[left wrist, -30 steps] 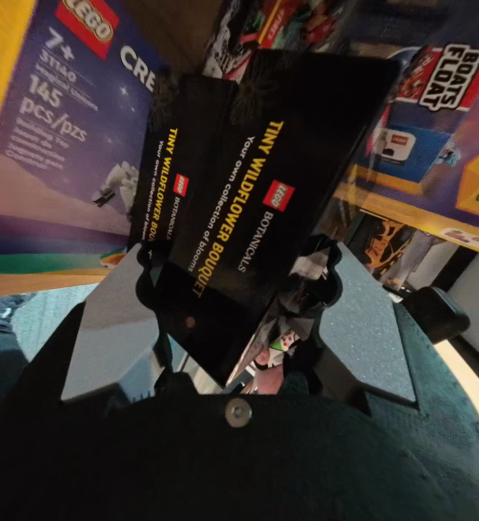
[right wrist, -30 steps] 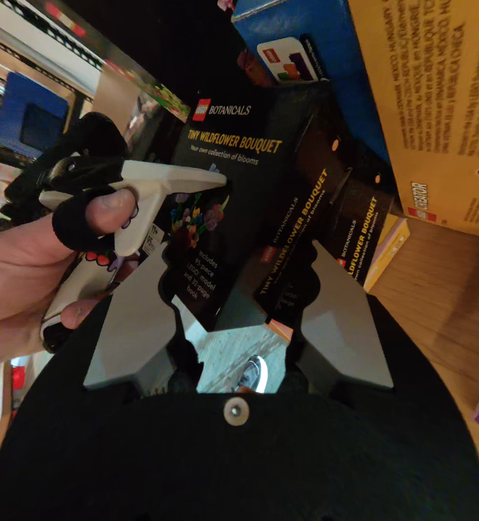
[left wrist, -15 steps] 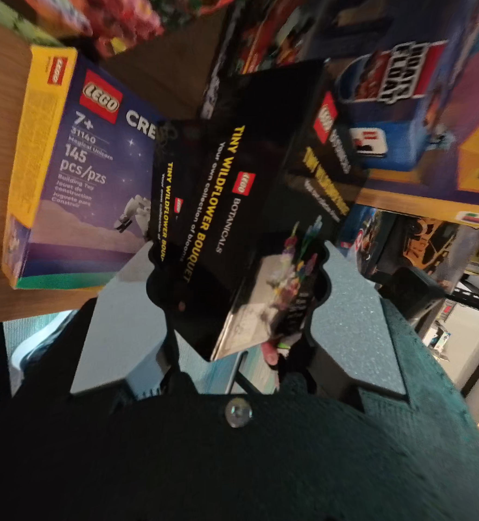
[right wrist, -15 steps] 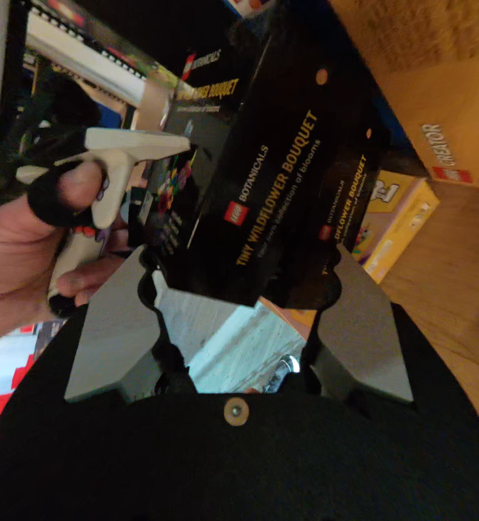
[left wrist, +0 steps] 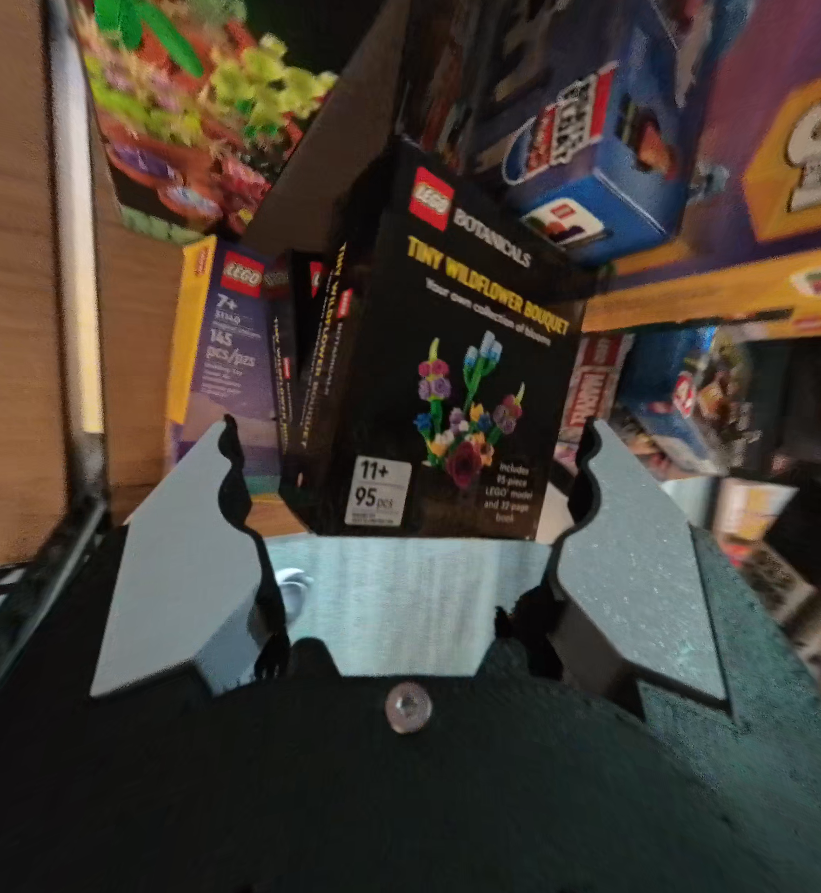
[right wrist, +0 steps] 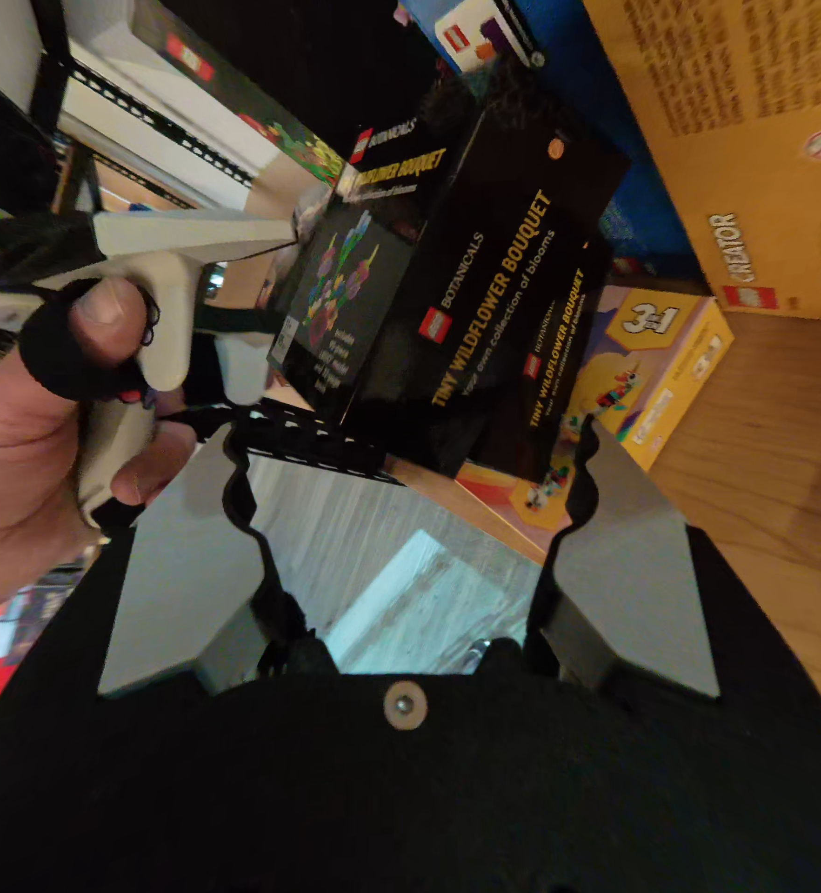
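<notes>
**Change.** Half a second ago both grippers bracketed the black flower-picture box, each one's tips level with its sides. Now both have backed away and the box is free of both.

**Left gripper** [left wrist: 408, 427]: fingers spread wide. The black flower-picture box [left wrist: 447, 386] stands upright at the centre of the frame, beyond the fingertips [left wrist: 181, 531], with a clear gap on each side. Nothing is pinched. In the right wrist view this gripper appears at centre left, held by a hand [right wrist: 36, 435]. Its pale fingers [right wrist: 195, 232] are apart, their tips just short of the box front.

**Right gripper** [right wrist: 410, 430]: fingers spread wide, with only floor and the black perforated shelf rail [right wrist: 311, 444] between them. Nothing is pinched.

**Box position.** The box rests on the wooden shelf [right wrist: 761, 435], its picture face towards the left gripper. It leans against a row of like black boxes [right wrist: 495, 290]. A purple box with a yellow edge [left wrist: 224, 362] stands behind them at centre left. A yellow box [right wrist: 650, 367] is the same item in the right wrist view.
</notes>
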The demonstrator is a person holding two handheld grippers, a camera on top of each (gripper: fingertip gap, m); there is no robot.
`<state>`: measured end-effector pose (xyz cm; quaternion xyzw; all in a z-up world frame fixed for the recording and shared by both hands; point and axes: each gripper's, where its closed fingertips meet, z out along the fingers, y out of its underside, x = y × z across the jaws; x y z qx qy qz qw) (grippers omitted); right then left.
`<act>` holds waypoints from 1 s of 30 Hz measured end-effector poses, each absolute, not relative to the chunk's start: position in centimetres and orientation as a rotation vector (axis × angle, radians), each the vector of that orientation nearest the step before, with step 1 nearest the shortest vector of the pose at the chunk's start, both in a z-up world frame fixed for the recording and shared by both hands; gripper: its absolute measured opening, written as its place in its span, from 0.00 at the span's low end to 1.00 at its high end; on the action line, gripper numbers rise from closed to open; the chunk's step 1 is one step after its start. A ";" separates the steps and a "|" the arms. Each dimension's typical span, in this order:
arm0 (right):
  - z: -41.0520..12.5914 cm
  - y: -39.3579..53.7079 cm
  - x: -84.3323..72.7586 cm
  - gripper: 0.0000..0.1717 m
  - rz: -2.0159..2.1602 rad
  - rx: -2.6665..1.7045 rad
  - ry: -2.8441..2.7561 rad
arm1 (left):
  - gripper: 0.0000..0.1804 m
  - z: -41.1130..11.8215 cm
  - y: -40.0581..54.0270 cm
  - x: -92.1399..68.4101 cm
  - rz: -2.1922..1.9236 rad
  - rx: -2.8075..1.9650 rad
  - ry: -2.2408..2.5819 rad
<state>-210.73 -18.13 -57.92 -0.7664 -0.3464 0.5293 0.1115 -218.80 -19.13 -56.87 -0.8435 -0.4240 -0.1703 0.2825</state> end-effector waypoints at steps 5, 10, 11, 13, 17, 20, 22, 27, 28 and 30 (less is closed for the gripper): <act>-54.5 -19.4 -206.2 0.74 1.402 -2.125 -1.014 | 0.75 -54.3 -20.2 -215.8 -0.235 -2.402 -0.803; -50.7 -24.4 -200.0 0.66 1.374 -1.990 -1.094 | 0.71 -52.2 -24.0 -210.3 -0.200 -2.496 -0.475; -49.9 -25.8 -198.8 0.64 1.388 -1.971 -1.116 | 0.69 -51.7 -25.0 -208.7 -0.222 -2.511 -0.396; -48.3 -28.2 -196.5 0.61 1.385 -1.926 -1.166 | 0.66 -50.7 -27.7 -205.2 -0.325 -2.543 -0.260; -42.3 -32.2 -193.9 0.56 1.398 -1.781 -1.232 | 0.60 -46.7 -33.8 -199.5 -0.558 -2.486 -0.103; -36.2 -35.2 -194.1 0.48 1.384 -1.614 -1.268 | 0.55 -41.6 -37.8 -199.3 -0.618 -2.356 -0.083; -32.1 -37.5 -195.3 0.46 1.376 -1.506 -1.281 | 0.52 -37.2 -40.1 -201.6 -0.538 -2.260 -0.069; -22.6 -45.9 -202.5 0.42 1.388 -1.198 -1.337 | 0.49 -25.9 -46.8 -212.4 -0.229 -2.042 -0.061; -20.9 -47.8 -204.5 0.42 1.401 -1.150 -1.342 | 0.50 -23.6 -48.4 -215.3 -0.139 -2.001 -0.069; -17.5 -51.3 -209.2 0.53 1.425 -1.096 -1.320 | 0.52 -18.6 -52.1 -221.6 0.046 -1.889 -0.110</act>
